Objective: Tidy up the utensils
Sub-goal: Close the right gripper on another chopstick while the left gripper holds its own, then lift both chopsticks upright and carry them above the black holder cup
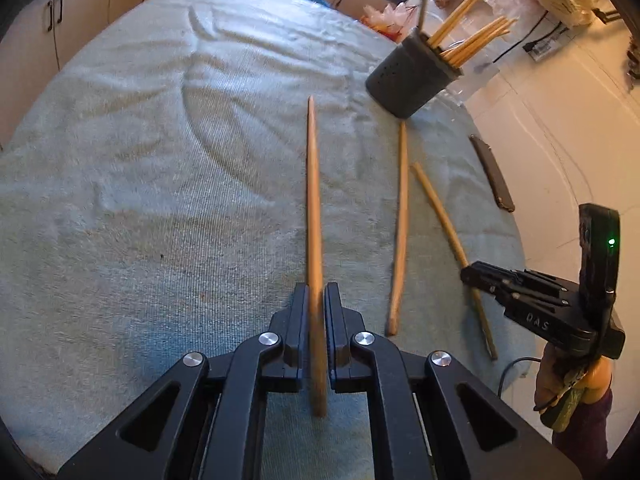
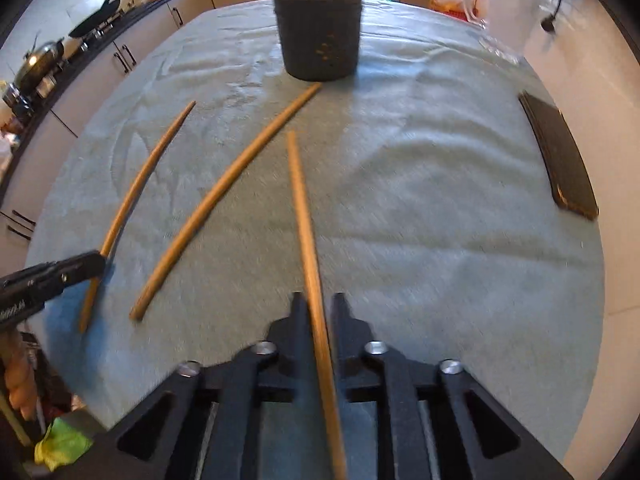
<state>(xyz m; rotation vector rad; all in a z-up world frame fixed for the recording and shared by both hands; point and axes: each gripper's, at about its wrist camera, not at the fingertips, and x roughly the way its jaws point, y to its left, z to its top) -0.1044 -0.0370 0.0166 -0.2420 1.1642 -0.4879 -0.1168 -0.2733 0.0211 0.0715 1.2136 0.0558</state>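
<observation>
My left gripper (image 1: 316,292) is shut on a wooden chopstick (image 1: 313,200) that points forward over the towel. My right gripper (image 2: 316,300) is shut on another wooden chopstick (image 2: 300,208), which also shows in the left wrist view (image 1: 440,216). One loose chopstick (image 2: 224,188) lies on the towel between the two held ones, and also shows in the left wrist view (image 1: 400,220). A dark holder (image 2: 320,24) with several chopsticks stands at the far side, and shows in the left wrist view (image 1: 412,72).
A pale green towel (image 2: 420,200) covers the table. A dark flat strip (image 2: 560,152) lies near the right edge. Plastic bags (image 1: 388,16) and clutter sit behind the holder. Kitchen counters with pans (image 2: 40,64) run along the left.
</observation>
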